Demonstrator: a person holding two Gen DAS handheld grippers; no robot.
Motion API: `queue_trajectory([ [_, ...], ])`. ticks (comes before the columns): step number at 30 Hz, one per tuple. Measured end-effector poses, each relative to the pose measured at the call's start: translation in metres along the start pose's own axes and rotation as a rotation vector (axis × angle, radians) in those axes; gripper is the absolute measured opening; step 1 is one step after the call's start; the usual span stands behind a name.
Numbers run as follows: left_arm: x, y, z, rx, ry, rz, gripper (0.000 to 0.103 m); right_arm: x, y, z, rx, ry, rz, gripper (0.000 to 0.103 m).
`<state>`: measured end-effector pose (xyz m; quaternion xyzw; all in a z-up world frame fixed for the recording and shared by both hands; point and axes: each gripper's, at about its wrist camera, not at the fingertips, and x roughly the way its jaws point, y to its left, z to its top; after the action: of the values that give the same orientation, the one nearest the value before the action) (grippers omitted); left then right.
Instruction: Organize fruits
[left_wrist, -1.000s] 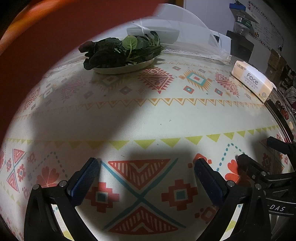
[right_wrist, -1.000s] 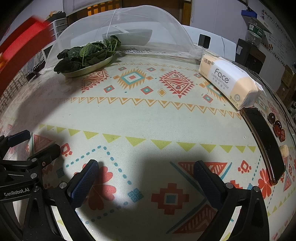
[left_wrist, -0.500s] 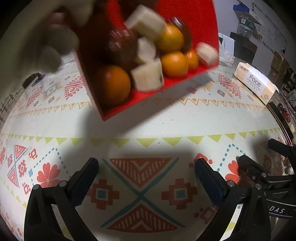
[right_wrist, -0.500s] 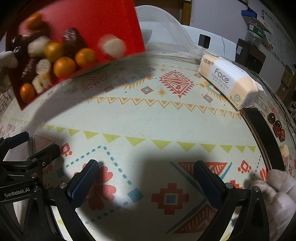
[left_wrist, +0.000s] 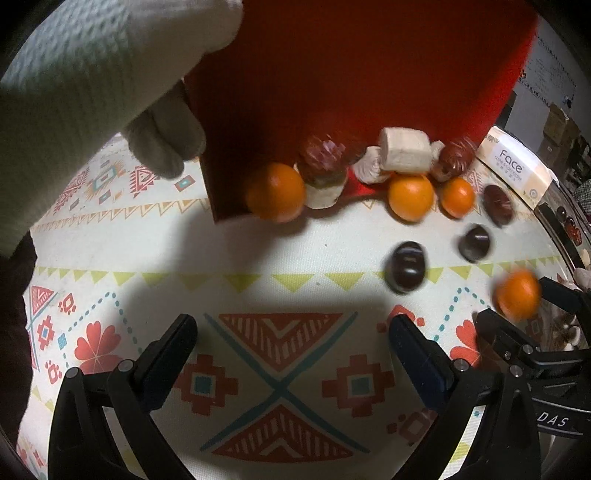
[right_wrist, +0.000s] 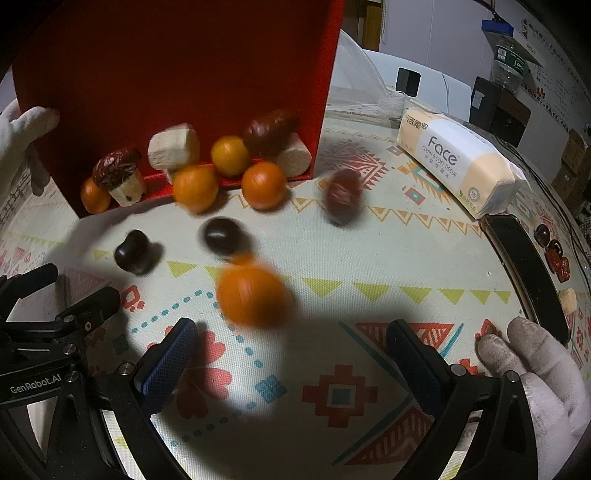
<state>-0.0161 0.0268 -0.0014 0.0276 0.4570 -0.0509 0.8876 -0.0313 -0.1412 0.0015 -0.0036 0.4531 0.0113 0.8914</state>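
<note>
In the left wrist view, the left gripper (left_wrist: 291, 354) sat spread and empty while a gloved hand (left_wrist: 162, 147) tipped the red tray (left_wrist: 332, 74), spilling oranges (left_wrist: 275, 192). In the right wrist view, the right gripper (right_wrist: 291, 354) gaped empty too; an orange (right_wrist: 253, 295) rolled toward it. Best wait until the fruit settles.

Dim room; one bright pool of light falls on the near tabletop (right_wrist: 332, 258), and dark shadow rings it. The orange (right_wrist: 253, 295) nearest the right camera smears with motion blur. The tissue pack (right_wrist: 458, 162) prints sharp. Fisheye bends and blackens every edge.
</note>
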Motion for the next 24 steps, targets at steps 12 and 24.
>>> queue_trajectory([
  [12,0.0000,0.0009,0.0006,-0.001,0.001,-0.002,0.103,-0.0001,-0.0005,0.0001,0.001,0.000,0.000,0.103],
  [24,0.0008,0.0010,0.0000,-0.001,0.000,-0.002,0.103,-0.0001,-0.0003,0.0002,0.001,0.000,0.000,0.103],
])
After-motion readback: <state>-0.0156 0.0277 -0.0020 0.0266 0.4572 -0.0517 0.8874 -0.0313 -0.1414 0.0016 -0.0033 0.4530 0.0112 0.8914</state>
